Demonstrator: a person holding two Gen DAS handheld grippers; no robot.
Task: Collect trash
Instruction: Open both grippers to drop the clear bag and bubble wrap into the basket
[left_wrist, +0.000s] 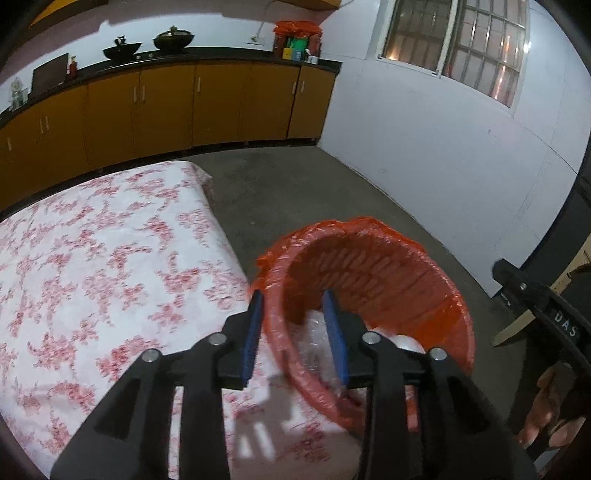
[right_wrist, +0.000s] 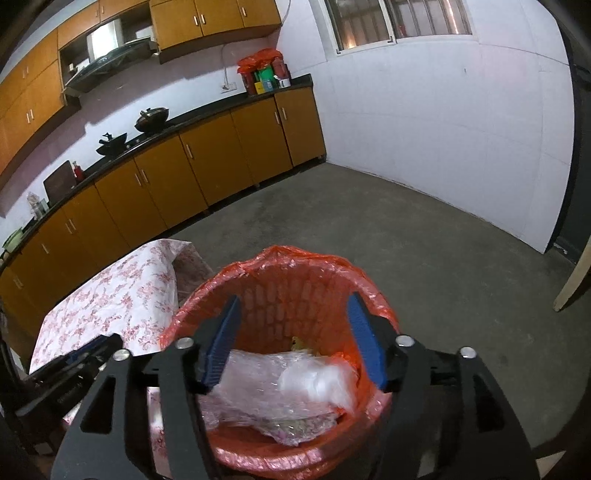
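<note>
**Both grippers over the red bin, jaws apart**

Red bin (right_wrist: 284, 306) lined with an orange bag (right_wrist: 280, 254) sits on the concrete floor (right_wrist: 424, 240), just beside the corner of the table with the pink flowered cloth (left_wrist: 92, 258). Clear crumpled plastic wrap (right_wrist: 280, 387) lies inside the bin, at 6 o'clock of its opening in the right wrist view.

Right gripper (right_wrist: 295, 332) hangs over the bin mouth, blue pads (right_wrist: 364, 339) wide apart, nothing pinched between them; the wrap is below.

Left gripper (left_wrist: 293, 332) is partly open and straddles the bin's near rim at about 9 o'clock: one pad (left_wrist: 253, 332) outside over the cloth, the other inside. Pads do not press the rim.

Counter with orange cabinets (left_wrist: 166, 103) runs at 12 o'clock, two woks (left_wrist: 173, 38) on it. A hand (left_wrist: 546, 417) shows at 4 o'clock in the left wrist view.
</note>
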